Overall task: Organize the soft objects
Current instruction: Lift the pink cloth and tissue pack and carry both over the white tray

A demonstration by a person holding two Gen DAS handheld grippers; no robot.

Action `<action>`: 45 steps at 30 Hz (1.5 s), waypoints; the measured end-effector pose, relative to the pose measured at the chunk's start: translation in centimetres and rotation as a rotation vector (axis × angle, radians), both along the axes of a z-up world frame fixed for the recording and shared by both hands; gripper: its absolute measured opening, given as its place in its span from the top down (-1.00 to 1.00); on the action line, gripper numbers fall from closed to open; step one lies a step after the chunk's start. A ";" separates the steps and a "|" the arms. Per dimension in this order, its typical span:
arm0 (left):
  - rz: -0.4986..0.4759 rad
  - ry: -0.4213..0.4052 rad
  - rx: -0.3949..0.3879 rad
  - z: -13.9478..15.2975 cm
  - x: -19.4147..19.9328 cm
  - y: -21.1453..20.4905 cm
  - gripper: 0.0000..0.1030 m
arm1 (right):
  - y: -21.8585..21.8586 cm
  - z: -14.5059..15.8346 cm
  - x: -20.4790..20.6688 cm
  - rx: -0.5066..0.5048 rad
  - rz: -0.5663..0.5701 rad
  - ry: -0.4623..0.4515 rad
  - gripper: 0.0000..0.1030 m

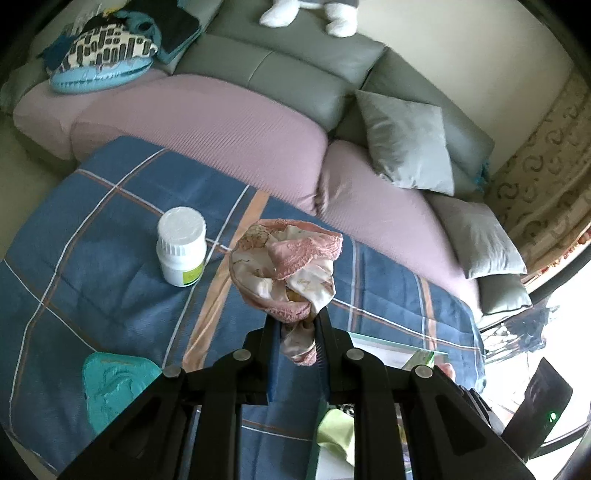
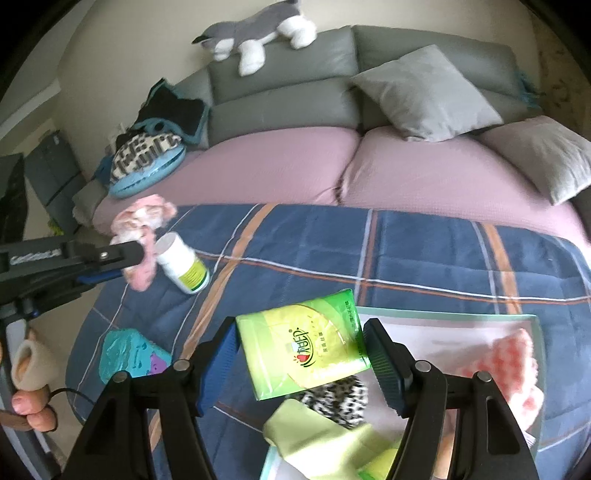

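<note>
My left gripper [image 1: 295, 321] is shut on a pink and cream lace cloth [image 1: 284, 266] and holds it up above the blue plaid blanket [image 1: 92, 258]. The same cloth [image 2: 142, 221] and the left gripper [image 2: 138, 254] show at the left of the right wrist view. My right gripper [image 2: 301, 343] is shut on a green tissue pack [image 2: 303, 343], held above a clear tray [image 2: 443, 321]. In the tray lie a pink knitted cloth [image 2: 517, 354], a leopard-print cloth [image 2: 336, 402] and a light green cloth [image 2: 321, 439].
A white pill bottle [image 1: 181, 247] stands on the blanket beside the held cloth. A teal package [image 1: 114, 387] lies at the front left. Behind is a sofa with pink seat covers [image 1: 221, 122], grey cushions [image 1: 410, 144], a pile of items [image 1: 107, 48] and a plush dog [image 2: 258, 33].
</note>
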State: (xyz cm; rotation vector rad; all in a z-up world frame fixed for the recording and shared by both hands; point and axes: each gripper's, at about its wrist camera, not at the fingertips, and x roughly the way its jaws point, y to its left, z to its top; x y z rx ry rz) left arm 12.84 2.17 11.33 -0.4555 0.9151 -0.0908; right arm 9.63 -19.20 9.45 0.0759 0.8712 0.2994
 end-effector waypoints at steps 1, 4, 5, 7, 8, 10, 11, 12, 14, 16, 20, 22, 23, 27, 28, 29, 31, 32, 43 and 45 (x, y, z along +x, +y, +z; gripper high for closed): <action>-0.004 -0.004 0.004 0.2 -0.3 -0.2 0.64 | -0.3 0.2 -0.2 -0.001 -0.008 -0.003 -0.39; -0.027 -0.013 0.007 0.8 -1.0 -1.1 0.64 | -1.7 0.6 -0.8 -0.013 -0.041 -0.010 -0.39; -0.037 -0.014 0.006 0.9 -1.3 -1.5 0.64 | -2.1 0.7 -1.0 -0.014 -0.054 -0.011 -0.39; -0.051 -0.015 0.005 1.1 -1.7 -2.1 0.64 | -2.9 0.9 -1.6 -0.001 -0.071 -0.010 -0.39; -0.062 -0.016 0.004 1.2 -2.0 -2.6 0.64 | -3.3 0.9 -1.8 0.005 -0.079 -0.009 -0.39; -0.077 -0.018 0.009 1.5 -2.3 -3.2 0.64 | -4.0 0.9 -2.4 0.009 -0.097 -0.006 -0.39; -0.087 -0.020 0.009 1.6 -2.6 -3.6 0.64 | -4.2 0.9 -2.6 0.010 -0.102 -0.004 -0.39; -0.098 -0.020 0.009 1.7 -2.9 -4.0 0.64 | -4.6 0.9 -2.9 0.013 -0.109 -0.001 -0.39; -0.111 -0.017 0.013 1.8 -3.3 -4.5 0.64 | -5.3 0.8 -3.5 0.021 -0.124 0.005 -0.39; -0.124 -0.014 0.016 1.9 -3.8 -5.1 0.64 | -5.9 0.7 -4.1 0.026 -0.139 0.012 -0.39; -0.142 -0.014 0.024 2.2 -4.3 -6.1 0.64 | -7.0 0.3 -5.1 0.031 -0.162 0.027 -0.39; -0.157 -0.012 0.033 2.2 -4.6 -6.9 0.64 | -7.5 0.2 -5.4 0.033 -0.171 0.032 -0.39; -0.162 -0.010 0.036 2.2 -4.6 -7.2 0.64 | -7.9 0.1 -5.6 0.030 -0.178 0.034 -0.39; -0.197 -0.003 0.052 2.1 -5.0 -8.7 0.64 | -8.7 0.0 -6.0 0.014 -0.201 0.036 -0.39; -0.205 0.000 0.056 2.0 -5.0 -9.1 0.64 | -8.9 0.0 -6.1 0.012 -0.207 0.036 -0.39; -0.213 0.003 0.061 1.9 -5.1 -9.5 0.64 | -9.3 -0.1 -6.2 0.013 -0.214 0.037 -0.39; -0.232 0.010 0.078 1.7 -5.2 -10.5 0.64 | -9.9 -0.4 -6.3 0.016 -0.226 0.041 -0.39; -0.241 0.014 0.086 1.5 -5.3 -10.9 0.64 | -10.1 -0.5 -6.3 0.015 -0.231 0.044 -0.39; -0.365 0.095 0.148 -2.9 -5.2 -16.0 0.64 | -12.2 -2.5 -6.0 -0.005 -0.285 0.084 -0.39; -0.380 0.118 0.148 -3.9 -5.0 -16.6 0.64 | -12.4 -2.9 -5.8 -0.006 -0.287 0.091 -0.39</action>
